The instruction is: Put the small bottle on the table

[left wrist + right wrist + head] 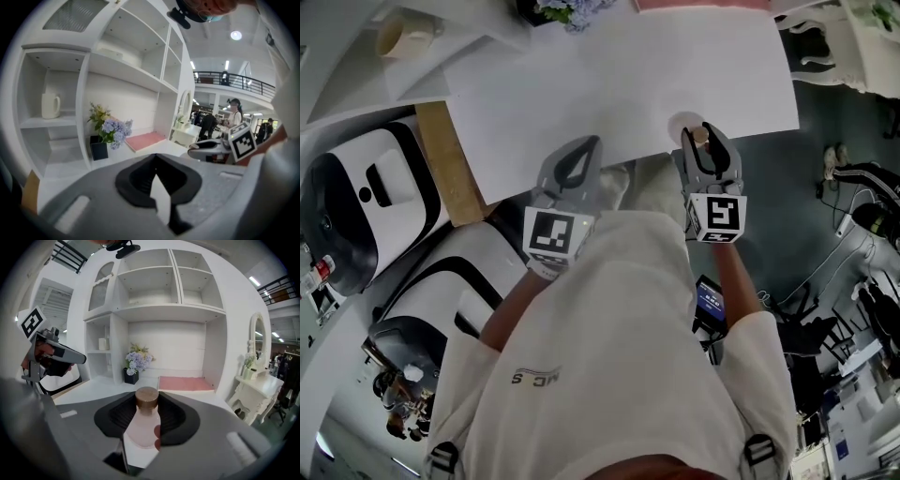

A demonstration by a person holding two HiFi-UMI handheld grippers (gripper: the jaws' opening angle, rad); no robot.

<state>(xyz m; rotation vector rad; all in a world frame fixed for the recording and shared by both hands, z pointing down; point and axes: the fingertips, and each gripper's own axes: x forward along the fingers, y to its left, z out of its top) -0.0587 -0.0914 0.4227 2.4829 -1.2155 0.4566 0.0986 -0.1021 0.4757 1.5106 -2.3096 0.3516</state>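
You're holding both forearms out in front of you, side by side. Your left gripper (589,148) is sitting with its jaws pressed together, empty, and your right gripper (706,133) is clamping the small bottle (143,425) upright.

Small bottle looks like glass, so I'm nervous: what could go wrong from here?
1. The right tool grips the small bottle by its smooth, rounded body, so it might slip or tilt on release.
2. In the head view it sits right at the near edge of the table; set down there, it could tip off.
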